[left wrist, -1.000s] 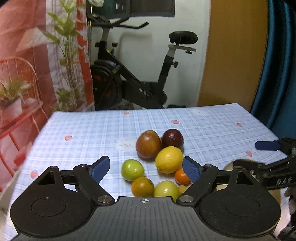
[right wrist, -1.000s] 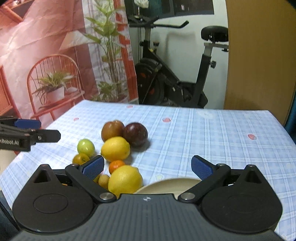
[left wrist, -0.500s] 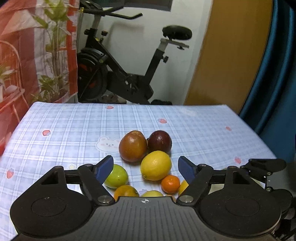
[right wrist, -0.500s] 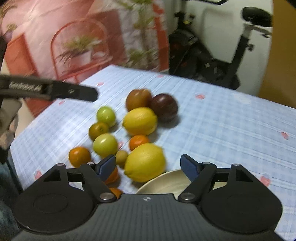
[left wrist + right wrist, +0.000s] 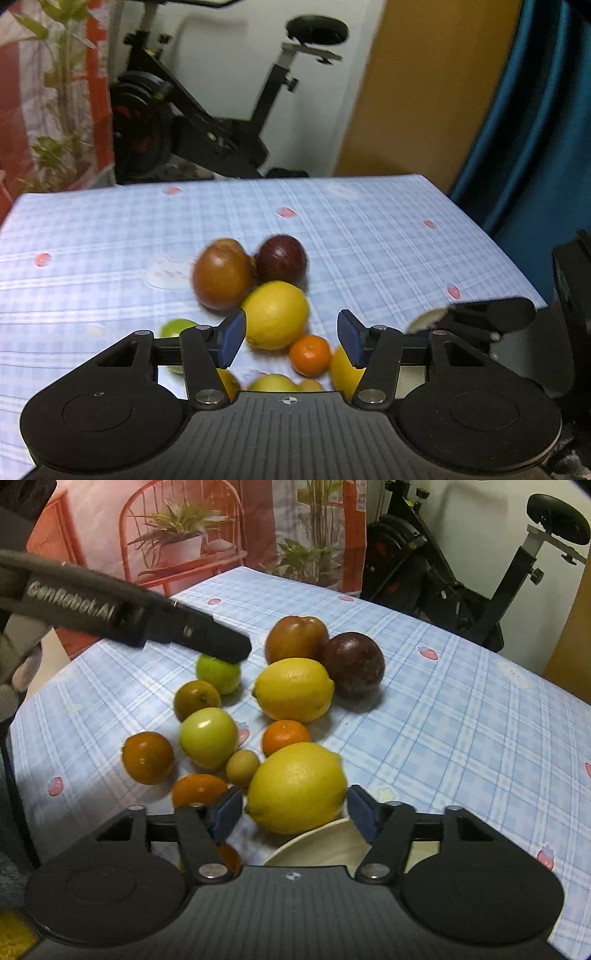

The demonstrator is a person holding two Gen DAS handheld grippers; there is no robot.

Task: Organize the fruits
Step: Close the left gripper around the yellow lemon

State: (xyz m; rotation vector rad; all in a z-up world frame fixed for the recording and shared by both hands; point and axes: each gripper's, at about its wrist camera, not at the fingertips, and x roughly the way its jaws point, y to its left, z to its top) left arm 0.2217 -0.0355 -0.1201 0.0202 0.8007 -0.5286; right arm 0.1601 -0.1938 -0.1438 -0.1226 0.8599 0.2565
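Several fruits lie on the blue checked tablecloth [image 5: 480,720]. In the right wrist view my right gripper [image 5: 295,814] is open, its blue pads on either side of a near lemon [image 5: 297,786], without a clear squeeze. Behind it lie a second lemon [image 5: 293,688], a small orange [image 5: 286,736], a green fruit [image 5: 208,736], a brown fruit [image 5: 295,637] and a dark purple fruit [image 5: 352,662]. In the left wrist view my left gripper [image 5: 290,338] is open and empty above the far lemon [image 5: 275,314] and small orange [image 5: 309,355].
A cream plate [image 5: 325,843] sits just under the right gripper, beside the near lemon. The left gripper's finger [image 5: 207,635] reaches over a lime [image 5: 218,672]. An exercise bike [image 5: 207,122] and plants stand beyond the table's far edge.
The right gripper moved down and forward over the fruits and narrowed around the near lemon. The left gripper moved forward and to the right, and its jaws narrowed.
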